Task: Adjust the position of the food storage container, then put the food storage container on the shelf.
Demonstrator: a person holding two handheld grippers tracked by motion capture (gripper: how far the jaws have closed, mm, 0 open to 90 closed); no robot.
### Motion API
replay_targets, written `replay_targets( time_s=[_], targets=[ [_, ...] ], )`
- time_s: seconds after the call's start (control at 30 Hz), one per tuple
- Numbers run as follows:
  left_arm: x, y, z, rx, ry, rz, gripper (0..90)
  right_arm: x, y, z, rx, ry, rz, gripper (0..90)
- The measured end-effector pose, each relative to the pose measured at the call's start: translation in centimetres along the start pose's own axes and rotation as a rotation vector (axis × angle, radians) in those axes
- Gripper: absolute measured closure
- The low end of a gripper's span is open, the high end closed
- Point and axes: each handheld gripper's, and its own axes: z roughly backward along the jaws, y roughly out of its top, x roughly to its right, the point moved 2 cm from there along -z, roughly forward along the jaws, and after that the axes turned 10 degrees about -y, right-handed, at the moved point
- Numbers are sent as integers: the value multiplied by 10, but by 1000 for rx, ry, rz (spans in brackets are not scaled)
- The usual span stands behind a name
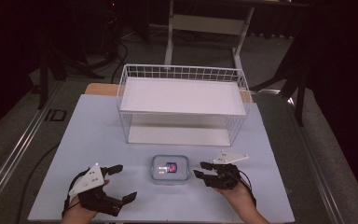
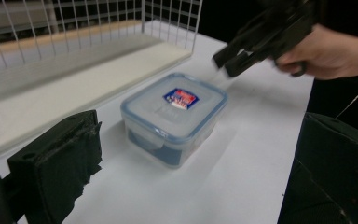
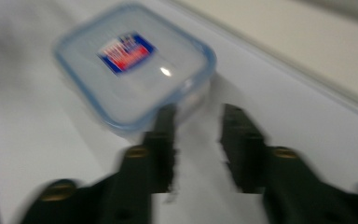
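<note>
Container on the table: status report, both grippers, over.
Left gripper open, short of the container. Right gripper open, empty, beside its right edge, not touching. Container lidded, upright on table. Wire basket behind; nothing between.

The lidded container [image 1: 169, 169] sits alone on the worktop [image 1: 98, 140], with bare surface on its left, its right and its near side. The left hand-held gripper [image 1: 121, 183] lies well apart on one flank; the right hand-held gripper [image 1: 204, 170] stands just beside the other, jaws parted, nothing between them. Behind the container a strip of open worktop runs up to the wire basket [image 1: 182, 73], whose mesh walls and white shelf block any way farther back.
</note>
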Motion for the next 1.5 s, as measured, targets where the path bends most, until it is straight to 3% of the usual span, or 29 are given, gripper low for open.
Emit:
replay_targets(
  time_s=[0.03,0.1,0.13,0.2,0.3,0.4,0.43,0.47,0.53,0.57,0.6,0.67,0.73,0.87,1.13,1.2,1.3,1.4,1.5],
  targets=[
    [-2,1,-2,-4,4,54,13,-1,2,3,14,17,-4,400],
    [-4,1,-3,-6,-12,97,13,-4,3,8,33,34,14,218],
    [-4,1,-3,-6,-12,97,13,-4,3,8,33,34,14,218],
    [-5,2,-5,-16,-13,119,13,-10,4,15,84,27,44,194],
    [-3,6,-8,-34,12,91,13,-16,6,18,105,28,93,141],
    [-1,11,-11,-43,23,65,13,-19,8,19,115,22,105,171],
    [-1,13,-12,-44,19,62,13,-18,10,19,85,54,96,177],
    [0,15,-13,-53,14,59,13,-18,11,19,88,53,96,182],
    [1,19,-17,-65,11,48,13,-18,12,22,114,7,122,226],
    [1,21,-19,-79,13,42,13,-19,13,24,139,7,128,226],
    [2,24,-21,-95,12,33,13,-20,14,26,159,12,108,224],
    [2,29,-24,-115,10,25,13,-19,16,25,114,21,78,207],
    [1,35,-27,-130,-3,22,13,-17,17,24,122,30,54,193],
    [-2,44,-33,-151,-1,29,12,-17,21,23,127,-27,40,145],
    [-21,44,-50,-184,-3,156,12,-10,28,13,109,-8,-62,126],
    [-26,43,-54,-178,-11,197,12,-10,28,9,84,-37,-80,116],
    [-31,41,-62,-201,-4,219,12,-8,28,2,32,-47,-128,110],
    [-38,36,-70,-215,-4,272,12,-6,27,-7,-14,-38,-184,110],
    [-45,28,-80,-273,20,302,13,-4,26,-13,-30,-24,-237,110]
  ],
)
